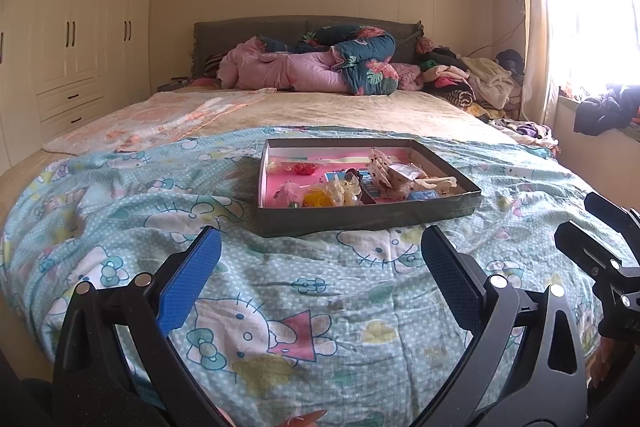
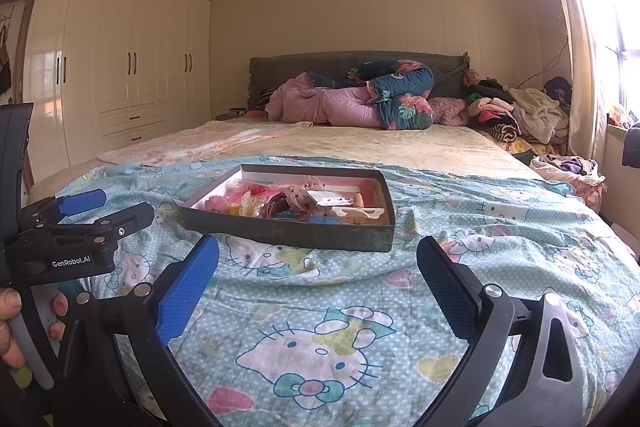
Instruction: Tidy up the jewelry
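Note:
A shallow dark cardboard box with a pink bottom lies on the Hello Kitty bedspread. It holds jumbled jewelry: a red piece, a yellow piece, clear packets and a white clip. My left gripper is open and empty, just in front of the box. The box also shows in the right wrist view. My right gripper is open and empty, in front of the box's right part. The left gripper shows at the left of the right wrist view.
The bed carries a rolled pink and floral quilt and a heap of clothes at the headboard. A white wardrobe stands on the left, a bright window on the right. A peach blanket lies beyond the bedspread.

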Tool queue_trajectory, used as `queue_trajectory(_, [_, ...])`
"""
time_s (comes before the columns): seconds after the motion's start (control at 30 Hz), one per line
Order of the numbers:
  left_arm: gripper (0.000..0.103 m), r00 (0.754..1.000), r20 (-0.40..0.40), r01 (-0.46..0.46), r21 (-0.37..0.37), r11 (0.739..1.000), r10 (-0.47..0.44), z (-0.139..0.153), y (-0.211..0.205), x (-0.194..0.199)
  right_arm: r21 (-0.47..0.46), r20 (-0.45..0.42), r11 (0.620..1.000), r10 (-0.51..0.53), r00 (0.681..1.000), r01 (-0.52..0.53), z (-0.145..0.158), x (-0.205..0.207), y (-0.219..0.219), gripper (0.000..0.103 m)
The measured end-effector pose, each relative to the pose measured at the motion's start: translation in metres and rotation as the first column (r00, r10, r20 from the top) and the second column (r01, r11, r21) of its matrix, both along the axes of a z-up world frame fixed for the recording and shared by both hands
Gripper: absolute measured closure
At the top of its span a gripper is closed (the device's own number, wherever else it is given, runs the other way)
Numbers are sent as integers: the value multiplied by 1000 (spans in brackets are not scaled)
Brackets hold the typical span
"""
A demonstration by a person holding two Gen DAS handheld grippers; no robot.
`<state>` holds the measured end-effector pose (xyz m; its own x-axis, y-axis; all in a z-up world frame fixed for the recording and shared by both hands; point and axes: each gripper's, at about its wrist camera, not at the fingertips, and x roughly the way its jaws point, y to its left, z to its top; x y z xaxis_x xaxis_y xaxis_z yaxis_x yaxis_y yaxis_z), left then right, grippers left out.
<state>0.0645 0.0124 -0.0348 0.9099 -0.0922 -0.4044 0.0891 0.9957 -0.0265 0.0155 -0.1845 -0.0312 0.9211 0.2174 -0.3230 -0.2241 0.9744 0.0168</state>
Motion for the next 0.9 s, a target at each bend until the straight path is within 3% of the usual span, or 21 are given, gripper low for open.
queue_trajectory(0.9, [11,1000,3,-3,1,1000,3,0,0,0,1,11,1000,4,1000,-4,1,-1,-1,6])
